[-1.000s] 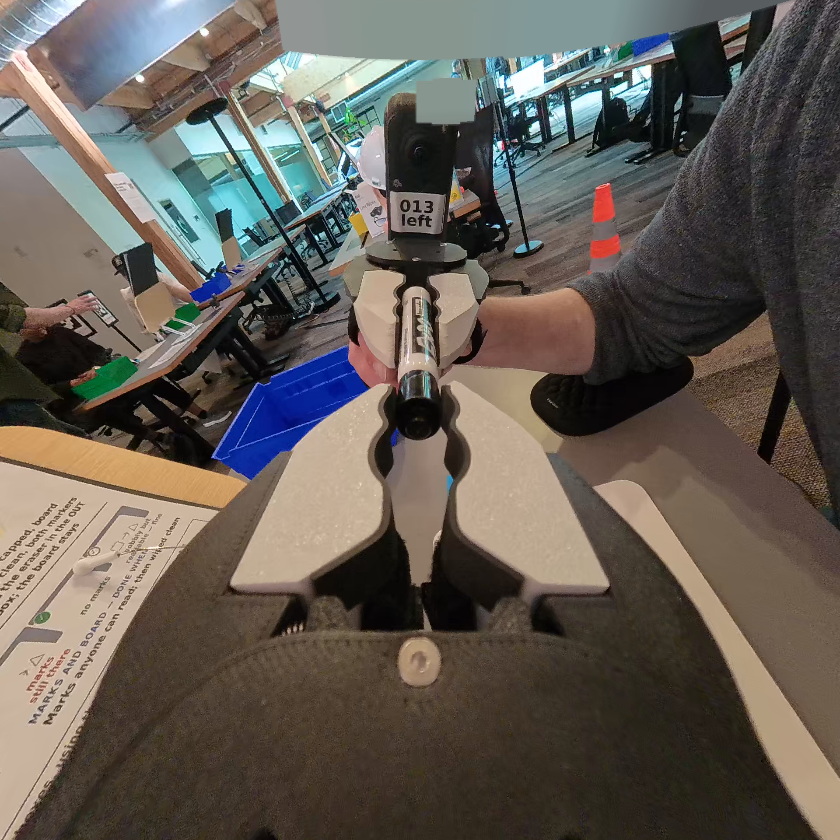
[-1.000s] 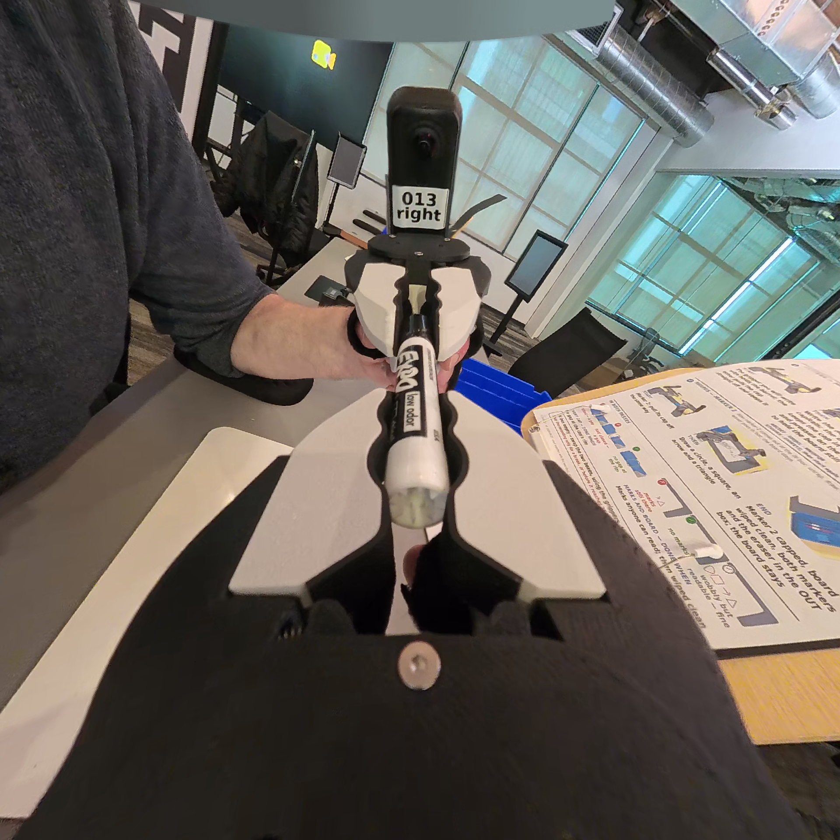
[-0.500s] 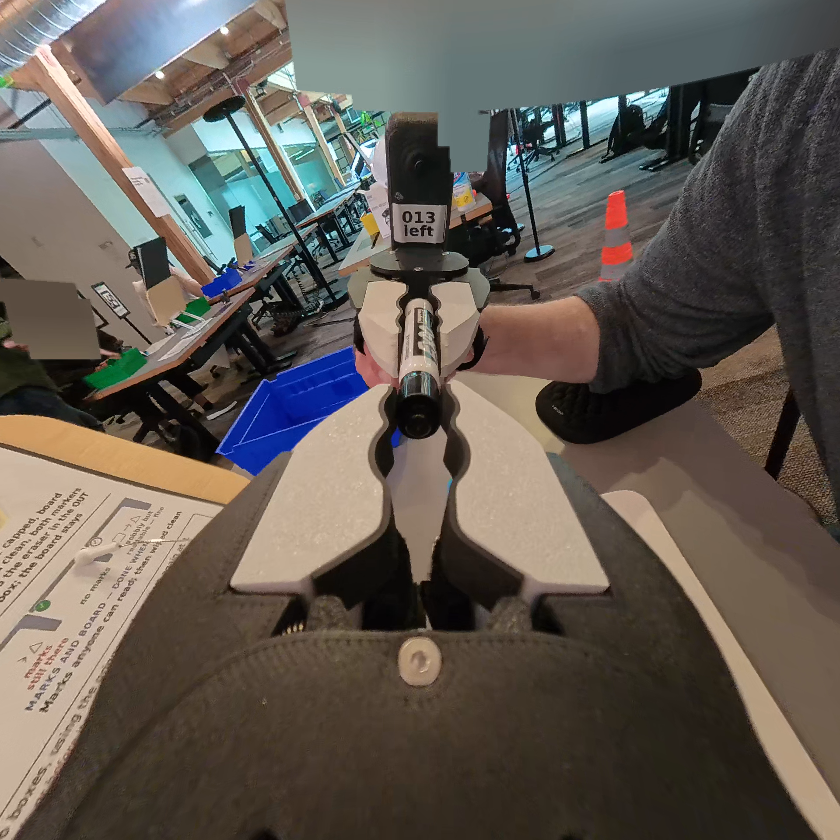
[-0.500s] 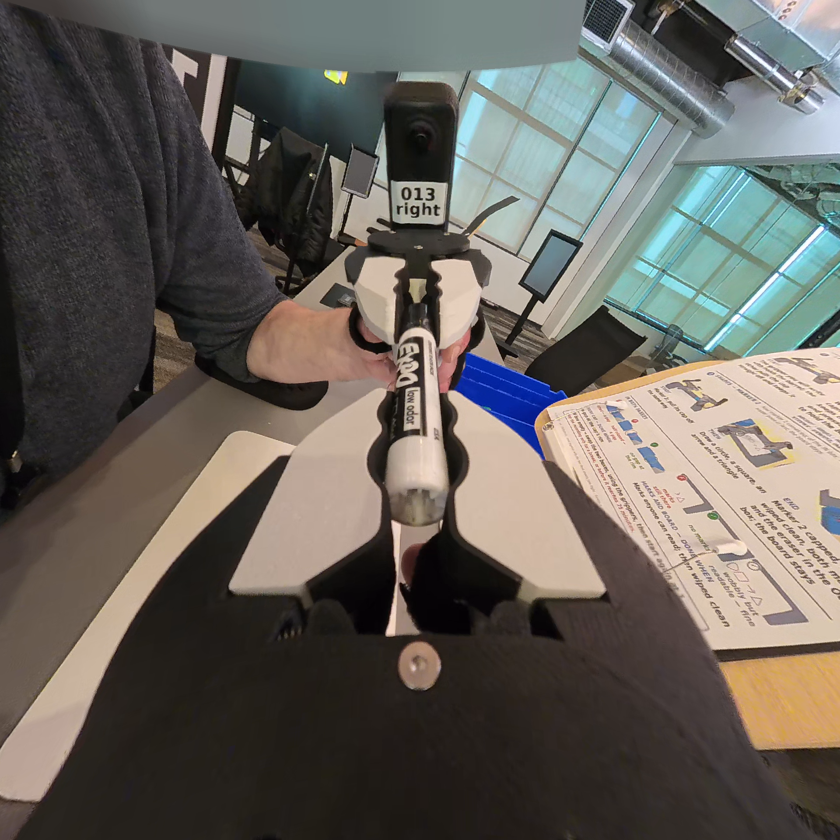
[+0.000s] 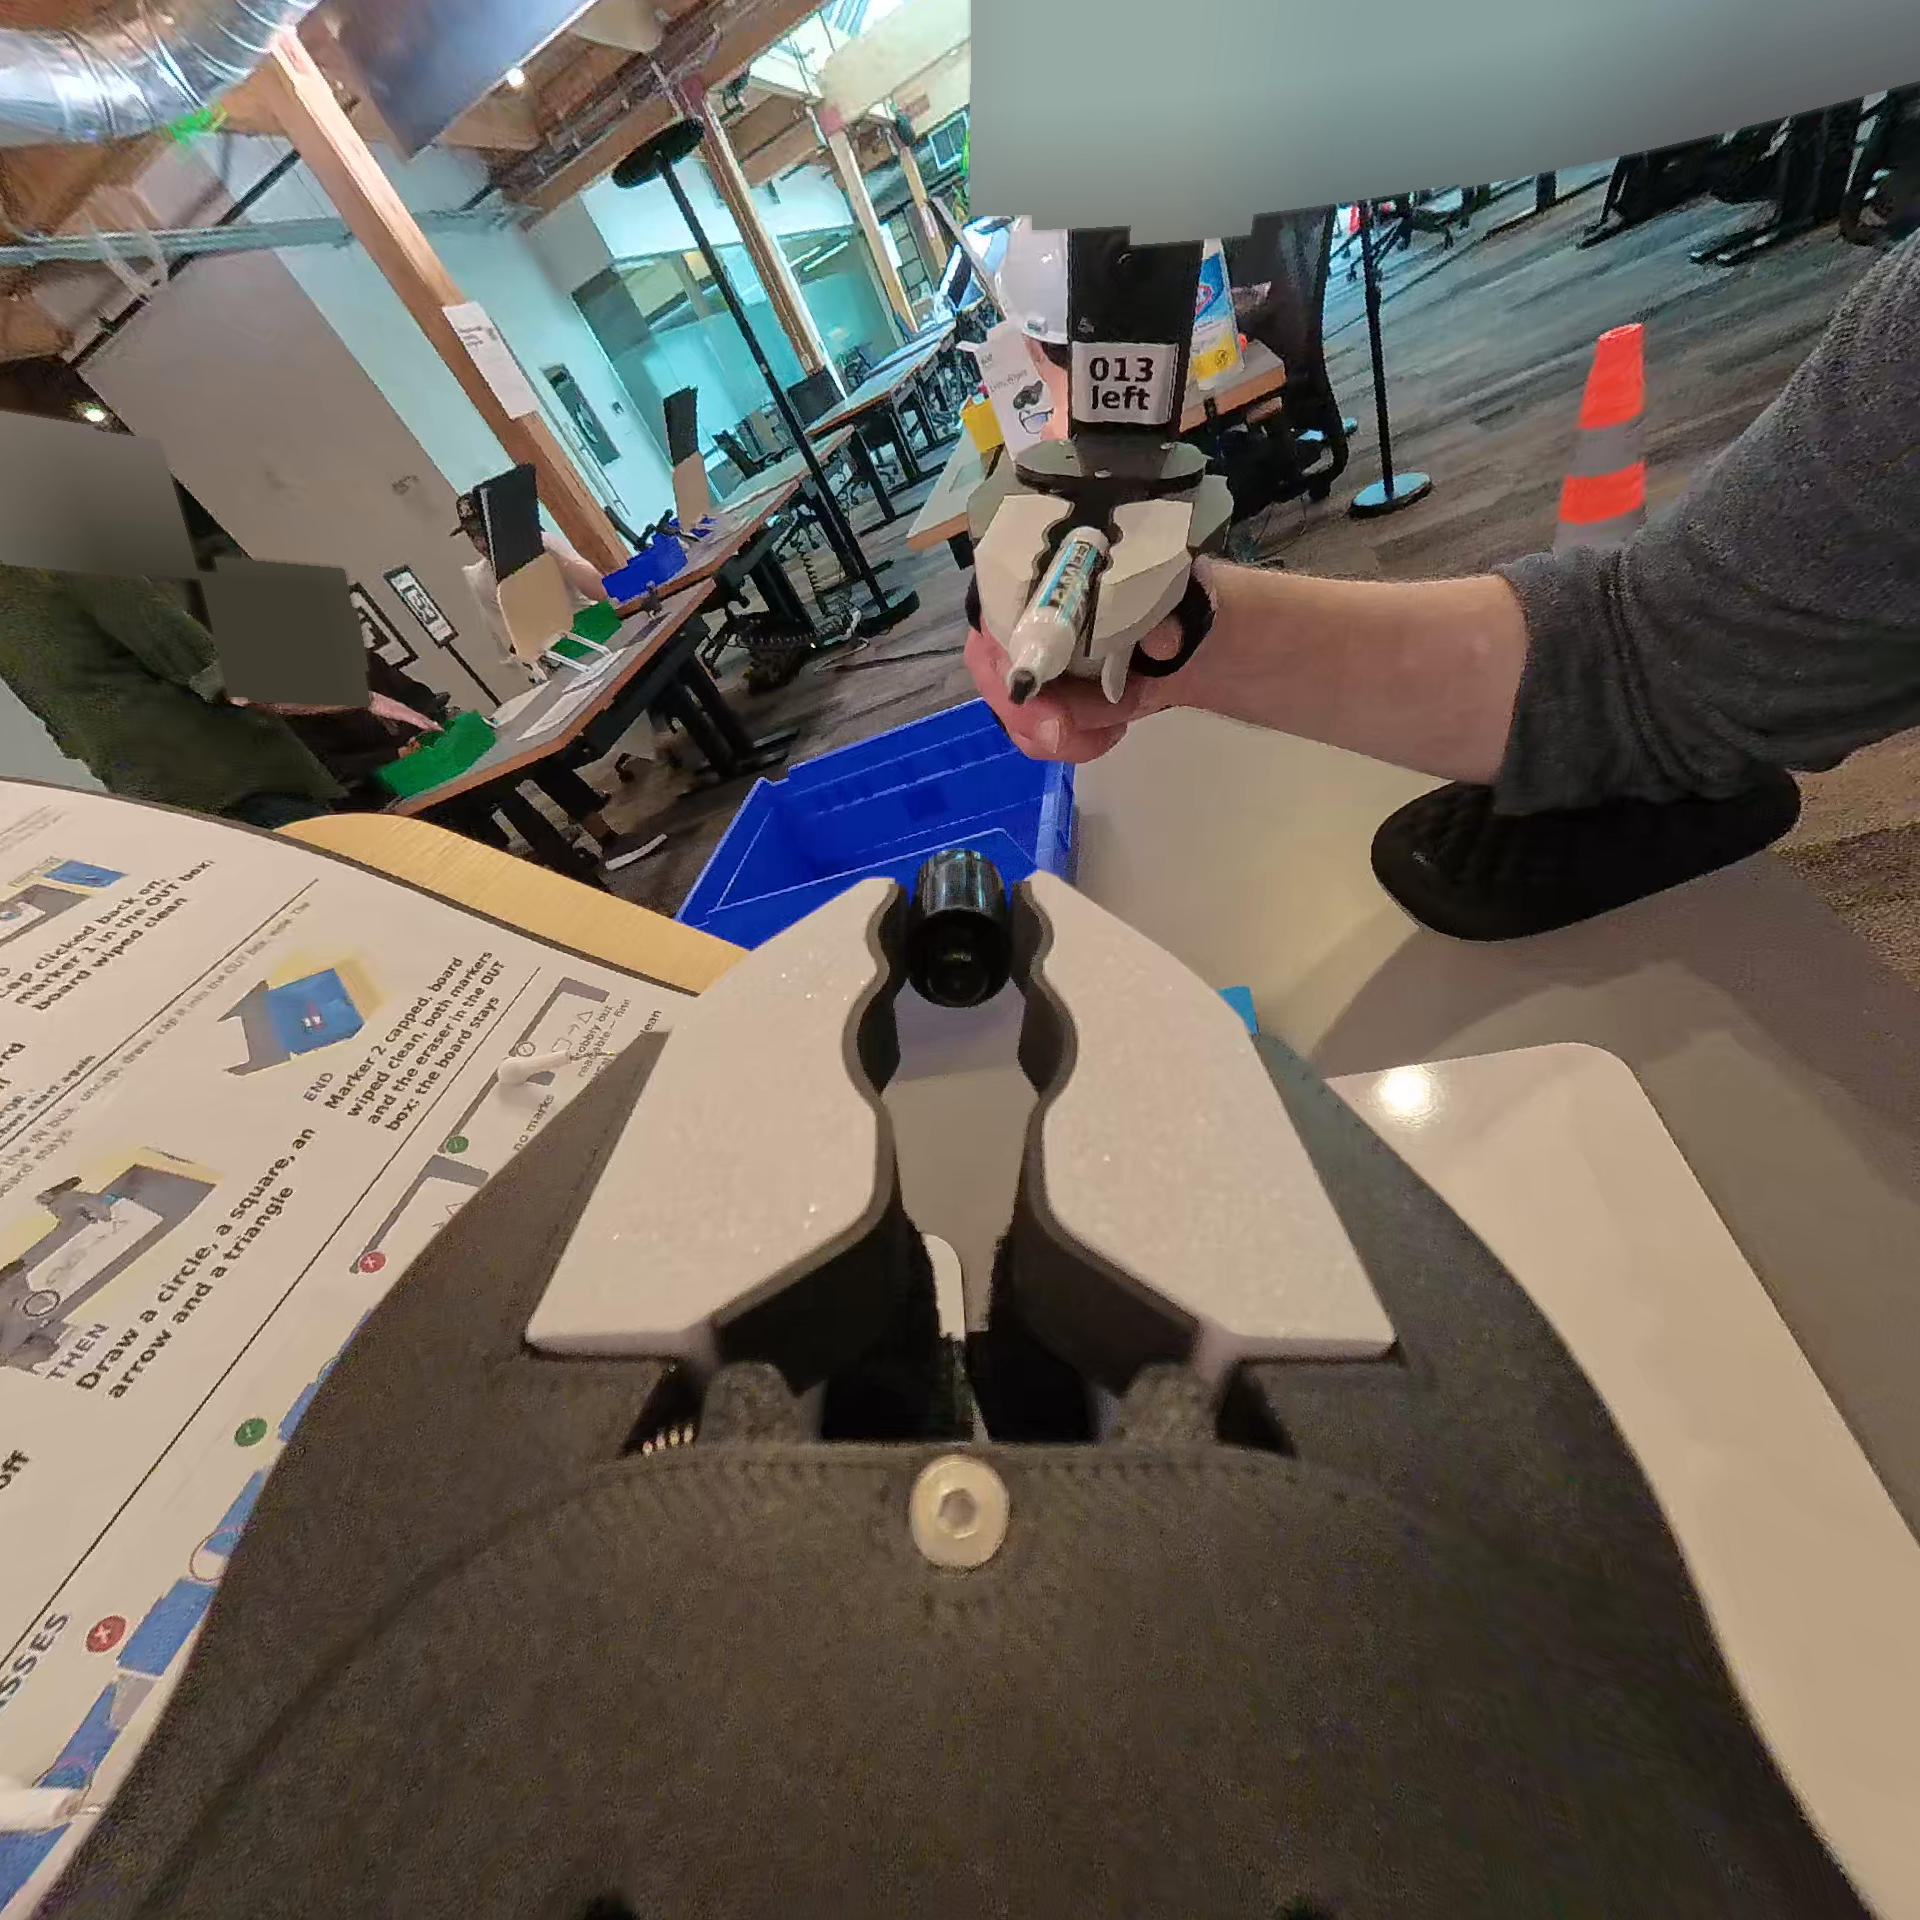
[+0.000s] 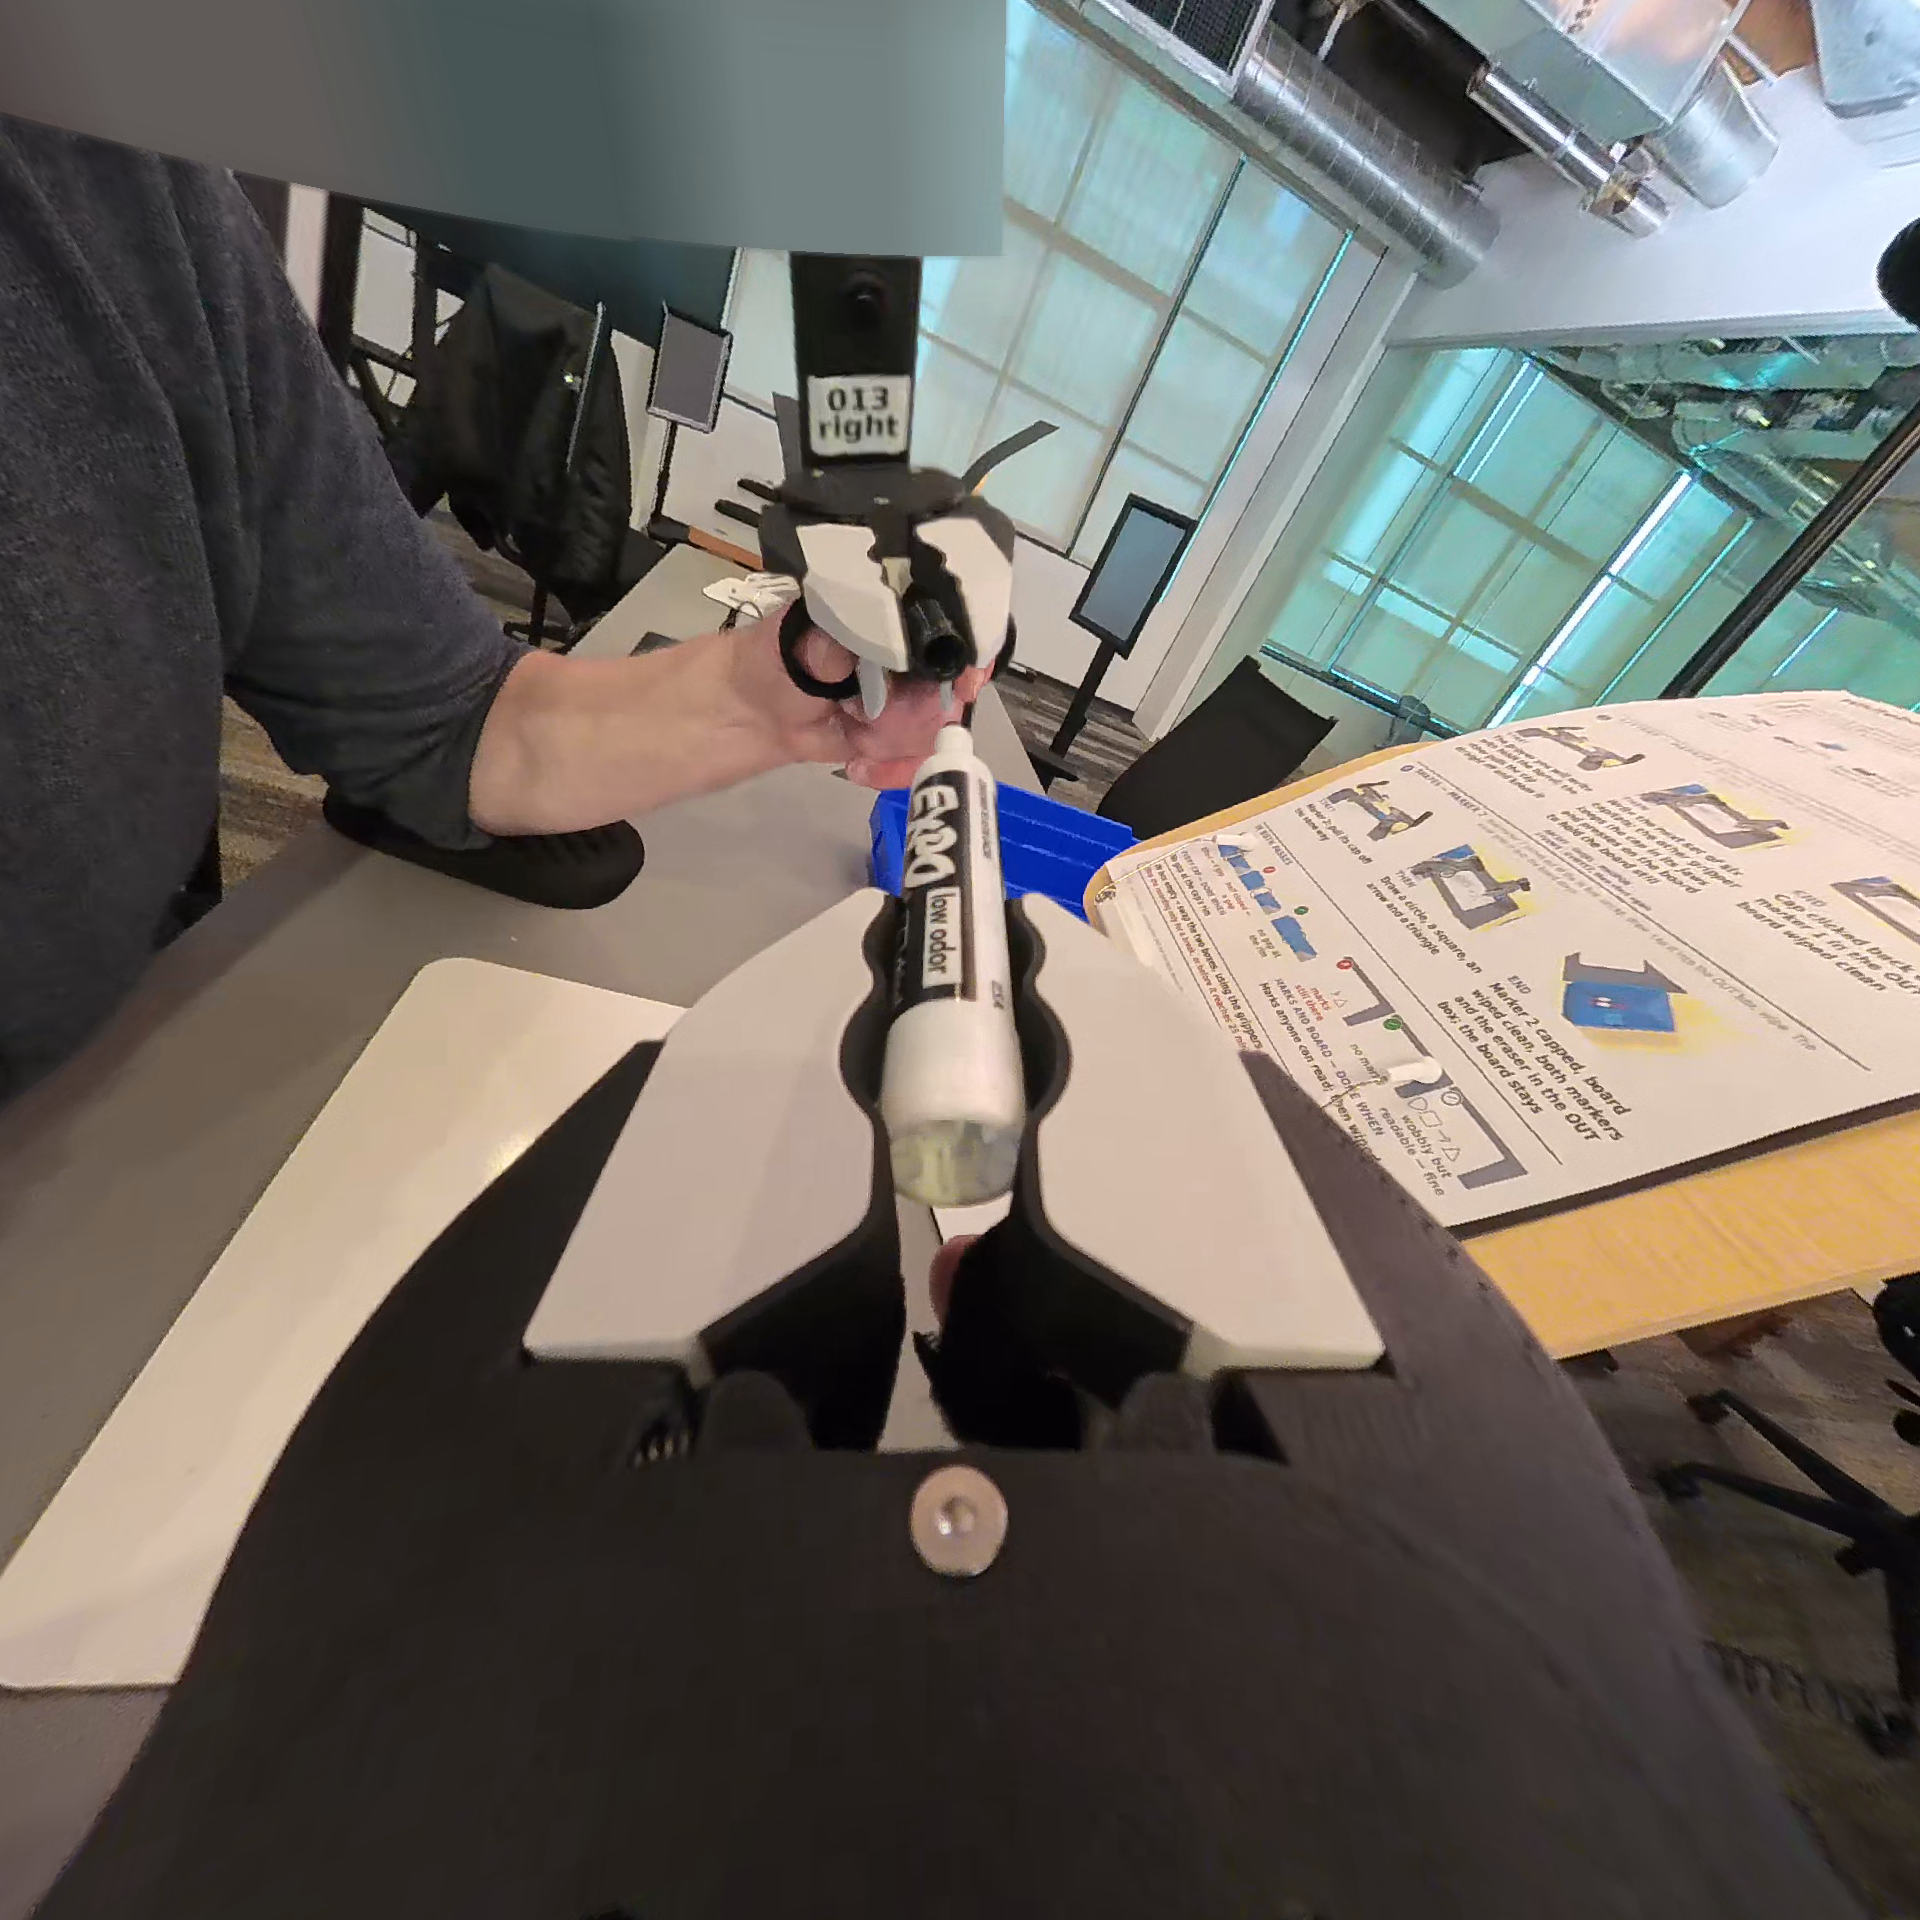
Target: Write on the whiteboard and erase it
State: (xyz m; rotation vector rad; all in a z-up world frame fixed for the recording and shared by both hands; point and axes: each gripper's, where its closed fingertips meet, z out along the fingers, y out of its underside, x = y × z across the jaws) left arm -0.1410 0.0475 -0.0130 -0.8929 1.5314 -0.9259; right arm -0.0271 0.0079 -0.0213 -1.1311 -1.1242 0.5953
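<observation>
Left wrist view: the left gripper (image 5: 958, 951) is clamped on a black cap (image 5: 958, 940), fingers pressing both its sides, above a blue bin (image 5: 883, 821). Across from it, the right gripper (image 5: 1081, 582) holds the uncapped marker (image 5: 1055, 613), dark tip pointing this way. The whiteboard (image 5: 1621, 1247) lies on the grey counter (image 5: 1662, 987) to the right, an instruction sheet (image 5: 208, 1091) to the left.

Right wrist view: the right gripper (image 6: 951, 971) grips the white marker (image 6: 951, 966) by its barrel, tip aimed at the cap (image 6: 935, 639) in the left gripper (image 6: 925, 613), the two just apart. The whiteboard (image 6: 312, 1247) lies bare below left.
</observation>
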